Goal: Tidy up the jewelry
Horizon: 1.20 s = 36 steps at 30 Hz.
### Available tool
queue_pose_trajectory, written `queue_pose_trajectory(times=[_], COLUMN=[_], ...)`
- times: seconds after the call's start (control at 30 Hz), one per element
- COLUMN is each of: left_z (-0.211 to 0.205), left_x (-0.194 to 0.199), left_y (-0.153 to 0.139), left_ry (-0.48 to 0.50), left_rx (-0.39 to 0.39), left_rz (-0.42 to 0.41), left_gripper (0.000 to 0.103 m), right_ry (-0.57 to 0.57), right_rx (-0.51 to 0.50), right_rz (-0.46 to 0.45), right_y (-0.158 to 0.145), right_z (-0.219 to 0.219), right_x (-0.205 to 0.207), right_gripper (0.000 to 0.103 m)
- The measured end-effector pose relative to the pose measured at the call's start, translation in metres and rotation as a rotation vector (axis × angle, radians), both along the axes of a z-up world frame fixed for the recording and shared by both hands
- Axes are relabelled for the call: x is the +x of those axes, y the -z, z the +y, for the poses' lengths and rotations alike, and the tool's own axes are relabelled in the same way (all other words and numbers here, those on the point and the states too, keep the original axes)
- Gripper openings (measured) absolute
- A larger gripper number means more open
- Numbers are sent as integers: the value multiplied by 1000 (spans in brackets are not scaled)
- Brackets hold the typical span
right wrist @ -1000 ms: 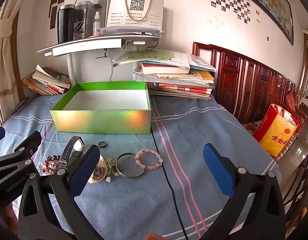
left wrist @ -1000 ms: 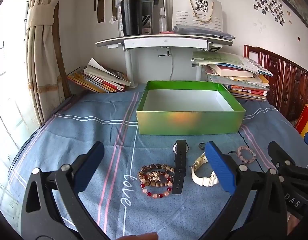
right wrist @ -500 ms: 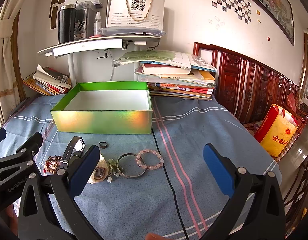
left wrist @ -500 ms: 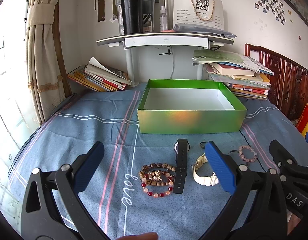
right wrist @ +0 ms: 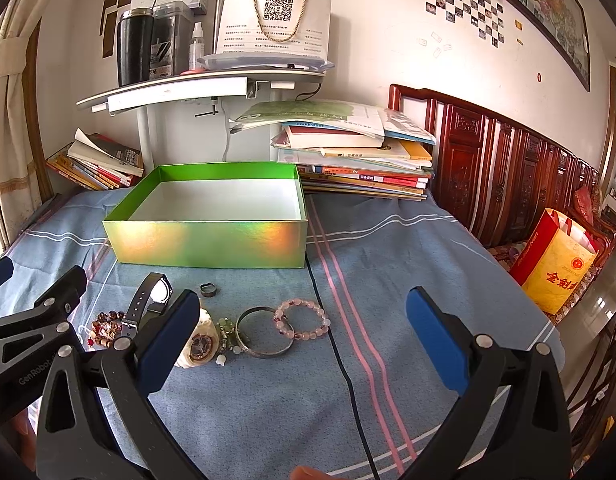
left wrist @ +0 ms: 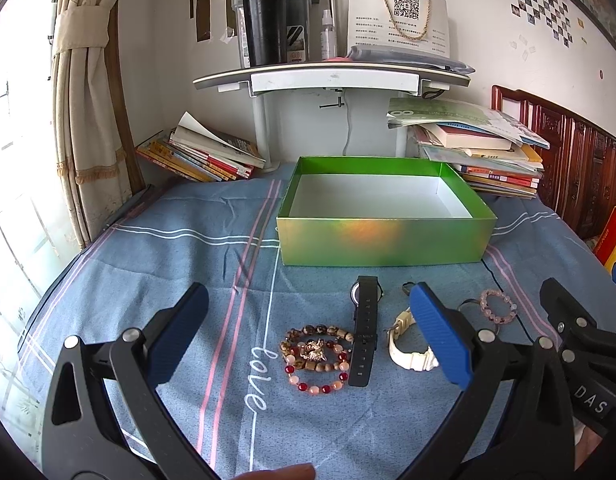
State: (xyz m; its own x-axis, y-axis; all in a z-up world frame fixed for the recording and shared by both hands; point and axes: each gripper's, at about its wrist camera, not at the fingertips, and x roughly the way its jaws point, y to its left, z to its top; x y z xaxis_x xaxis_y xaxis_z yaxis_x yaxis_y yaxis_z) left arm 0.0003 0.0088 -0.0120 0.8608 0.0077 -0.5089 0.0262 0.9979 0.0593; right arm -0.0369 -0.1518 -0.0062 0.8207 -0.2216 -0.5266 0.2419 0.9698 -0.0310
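Note:
An empty green box (left wrist: pixel 382 242) (right wrist: pixel 205 242) with a white floor stands on the blue cloth. In front of it lies jewelry: brown and red bead bracelets (left wrist: pixel 316 350), a black watch (left wrist: pixel 364 330) (right wrist: pixel 149 300), a white watch (left wrist: pixel 408 354) (right wrist: pixel 197 344), a small ring (right wrist: pixel 208 289), a metal bangle (right wrist: pixel 263 332) and a pink bead bracelet (left wrist: pixel 499 306) (right wrist: pixel 303 320). My left gripper (left wrist: pixel 308 330) is open above the beads. My right gripper (right wrist: pixel 303 330) is open above the bangle and pink bracelet. Neither holds anything.
Book stacks lie at the back left (left wrist: pixel 199 156) and back right (right wrist: pixel 360 164), under a shelf (left wrist: pixel 332 76) with a black tumbler. A carved wooden headboard (right wrist: pixel 508 160) and a red-yellow bag (right wrist: pixel 556 260) stand to the right. A black cable (right wrist: pixel 340 360) runs across the cloth.
Both views have shifted slightly, with the box and jewelry sitting a little lower in the frame. The jewelry has not moved and both grippers stay open.

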Motion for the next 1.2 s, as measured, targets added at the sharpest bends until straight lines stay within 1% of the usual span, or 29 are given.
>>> queue_pose_trajectory(times=[0.73,0.77,0.8,1.2], left_z=[0,0,1,0], left_x=[1,2,1,2], left_y=[1,1,1,0], left_ry=[-8,-9,-10,-11], left_rx=[6,7,7,8], left_rz=[10,12,13,18], left_gripper=[99,99,99,99], right_ry=[0,-50,-2,-2], right_rx=[2,131,8,6], right_rz=[4,-179,0,7], right_y=[1,0,3,2], right_z=[0,-3,3,3], right_x=[1,-4,2,2], right_gripper=[101,101,101,101])
